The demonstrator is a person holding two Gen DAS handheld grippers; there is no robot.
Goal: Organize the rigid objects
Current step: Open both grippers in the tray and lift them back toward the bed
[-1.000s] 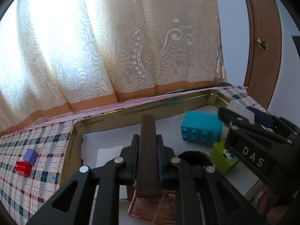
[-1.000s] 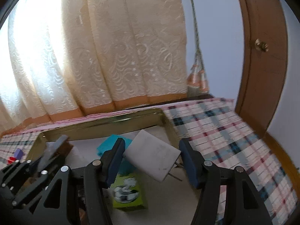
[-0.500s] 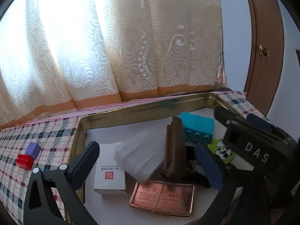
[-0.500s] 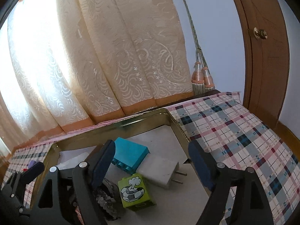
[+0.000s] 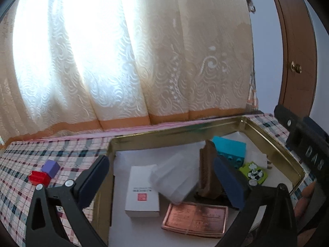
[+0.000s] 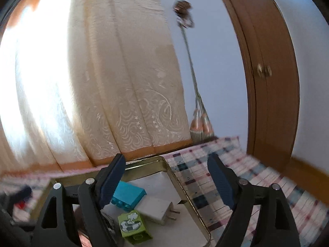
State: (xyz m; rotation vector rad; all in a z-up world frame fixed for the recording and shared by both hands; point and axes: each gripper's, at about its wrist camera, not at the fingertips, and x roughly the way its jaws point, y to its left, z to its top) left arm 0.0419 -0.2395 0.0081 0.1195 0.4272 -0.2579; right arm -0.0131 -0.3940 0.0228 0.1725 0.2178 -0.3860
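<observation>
A gold tin tray (image 5: 176,131) lined with white paper holds a white box (image 5: 141,193), a clear plastic piece (image 5: 174,177), a brown ridged piece (image 5: 207,173) standing upright, a copper plate (image 5: 195,219), a teal brick (image 5: 230,150), a green brick (image 5: 254,171) and a white plug (image 6: 156,207). My left gripper (image 5: 162,183) is open wide above the tray's near side, holding nothing. My right gripper (image 6: 166,182) hovers over the tray's right rim (image 6: 185,193), its jaws opening with nothing between them. The teal brick (image 6: 128,195) and green brick (image 6: 133,226) lie below it.
A purple cube (image 5: 50,167) and a red brick (image 5: 39,178) sit on the plaid cloth (image 5: 61,154) left of the tray. Lace curtains hang behind the table. A wooden door (image 6: 271,82) stands at the right. Plaid cloth (image 6: 257,177) extends right of the tray.
The left gripper let go of the brown piece, which now stands in the tray, and opened wide. The right gripper released the white plug into the tray and drew back, tilting up.
</observation>
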